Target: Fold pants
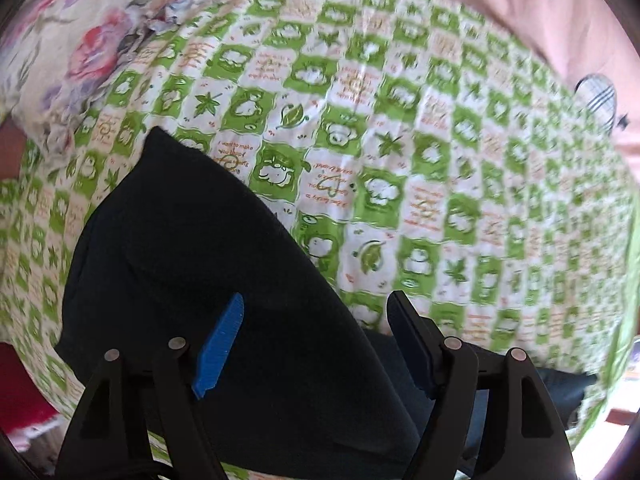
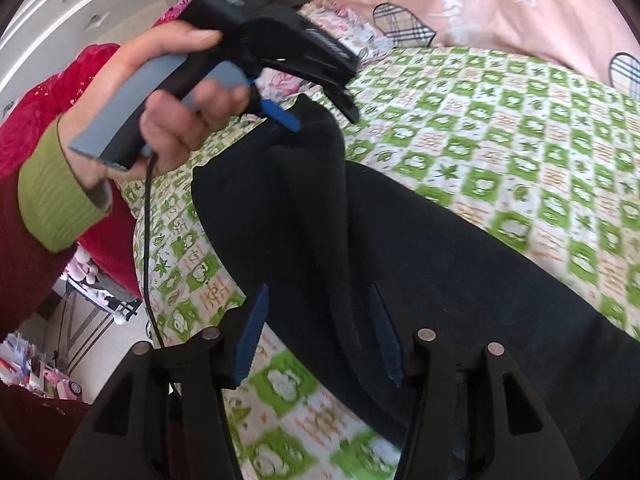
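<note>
Black pants (image 2: 400, 248) lie spread on a green-and-white checked bedsheet (image 2: 500, 140). Over the pants, the left gripper (image 1: 316, 344) points down, its blue fingers (image 1: 220, 344) apart and pressing on nothing. Nearer the pants' raised fold, the right gripper (image 2: 320, 340) has its fingers apart around the cloth, not clamped.
</note>
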